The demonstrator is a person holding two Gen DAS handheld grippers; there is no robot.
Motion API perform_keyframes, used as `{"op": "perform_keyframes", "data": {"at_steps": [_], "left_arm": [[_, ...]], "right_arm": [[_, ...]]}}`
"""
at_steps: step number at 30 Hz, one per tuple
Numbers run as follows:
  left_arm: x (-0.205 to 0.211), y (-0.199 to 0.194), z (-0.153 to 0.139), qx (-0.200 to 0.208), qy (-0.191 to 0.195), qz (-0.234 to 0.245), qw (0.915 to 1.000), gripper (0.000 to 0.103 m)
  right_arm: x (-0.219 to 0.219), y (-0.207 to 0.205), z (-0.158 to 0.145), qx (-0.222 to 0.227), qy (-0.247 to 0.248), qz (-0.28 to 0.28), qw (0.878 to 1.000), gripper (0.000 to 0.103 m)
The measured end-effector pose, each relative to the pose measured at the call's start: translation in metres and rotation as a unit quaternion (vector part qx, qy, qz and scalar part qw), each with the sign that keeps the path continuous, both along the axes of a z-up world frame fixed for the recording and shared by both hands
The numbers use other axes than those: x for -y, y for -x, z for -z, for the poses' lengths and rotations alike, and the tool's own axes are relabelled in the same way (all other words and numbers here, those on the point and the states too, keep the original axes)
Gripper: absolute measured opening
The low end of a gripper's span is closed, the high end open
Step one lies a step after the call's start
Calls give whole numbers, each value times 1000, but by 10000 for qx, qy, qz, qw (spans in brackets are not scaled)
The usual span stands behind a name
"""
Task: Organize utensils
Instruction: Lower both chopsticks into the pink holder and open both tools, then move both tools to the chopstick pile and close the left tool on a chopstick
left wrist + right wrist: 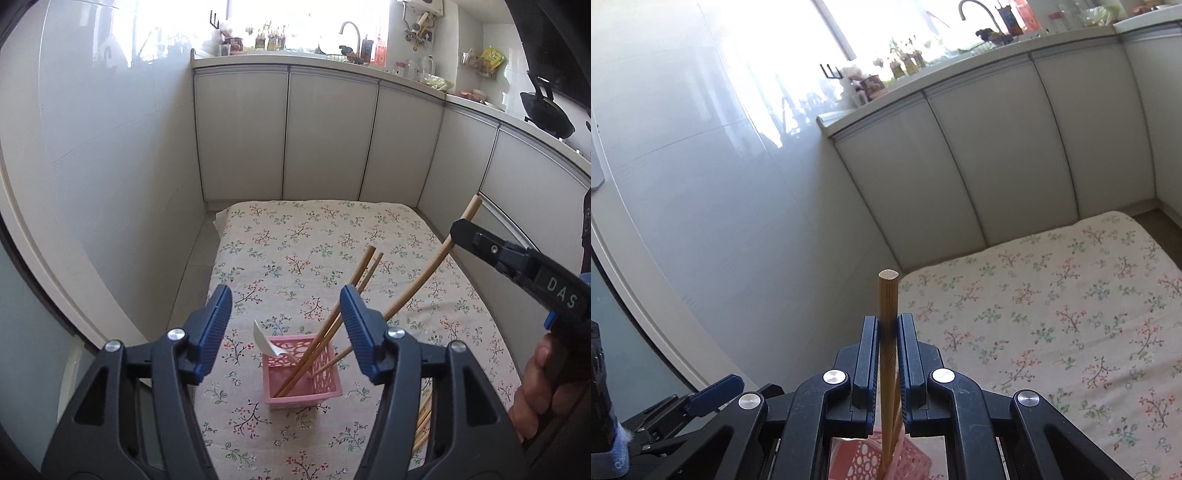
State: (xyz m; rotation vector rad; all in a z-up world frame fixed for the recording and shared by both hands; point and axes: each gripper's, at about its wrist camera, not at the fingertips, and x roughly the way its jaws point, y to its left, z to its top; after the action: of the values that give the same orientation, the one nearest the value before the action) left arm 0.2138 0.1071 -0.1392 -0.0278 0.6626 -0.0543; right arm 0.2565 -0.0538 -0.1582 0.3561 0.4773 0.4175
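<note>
Floral tablecloth [295, 229] under me: my left gripper [286, 332] hangs wide apart above the pink basket [303, 373]; beyond, my right gripper [887, 332] pinches a chopstick [886, 295]. Next, I judge: guide its tip inside, then release.

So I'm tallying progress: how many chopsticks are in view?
At least 5: two wooden chopsticks lean in the pink perforated basket, one chopstick is clamped by the right tool, and some loose chopsticks, partly hidden.
</note>
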Motion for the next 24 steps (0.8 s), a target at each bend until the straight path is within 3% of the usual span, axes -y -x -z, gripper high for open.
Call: {"op": "perform_keyframes", "data": {"at_steps": [7, 8, 9, 12, 18, 24], "left_arm": [[-7, -1, 7, -238, 36, -93, 9997, 67], [-7, -1, 7, -268, 59, -102, 9996, 69], [-7, -2, 7, -304, 89, -97, 9995, 73], [-5, -2, 8, -430, 226, -17, 9988, 79], [8, 1, 16, -812, 316, 189, 9960, 83], [28, 9, 26, -1051, 109, 393, 9936, 88]], "right_arm": [[-12, -6, 18, -194, 196, -79, 9996, 13], [-12, -6, 19, -240, 171, -109, 9995, 18], [-11, -6, 19, -302, 138, -184, 9993, 33], [-2, -2, 15, -386, 48, -267, 9989, 57], [26, 12, 6, -561, 248, -80, 9981, 85], [61, 20, 16, -1112, 564, 209, 9920, 96]]}}
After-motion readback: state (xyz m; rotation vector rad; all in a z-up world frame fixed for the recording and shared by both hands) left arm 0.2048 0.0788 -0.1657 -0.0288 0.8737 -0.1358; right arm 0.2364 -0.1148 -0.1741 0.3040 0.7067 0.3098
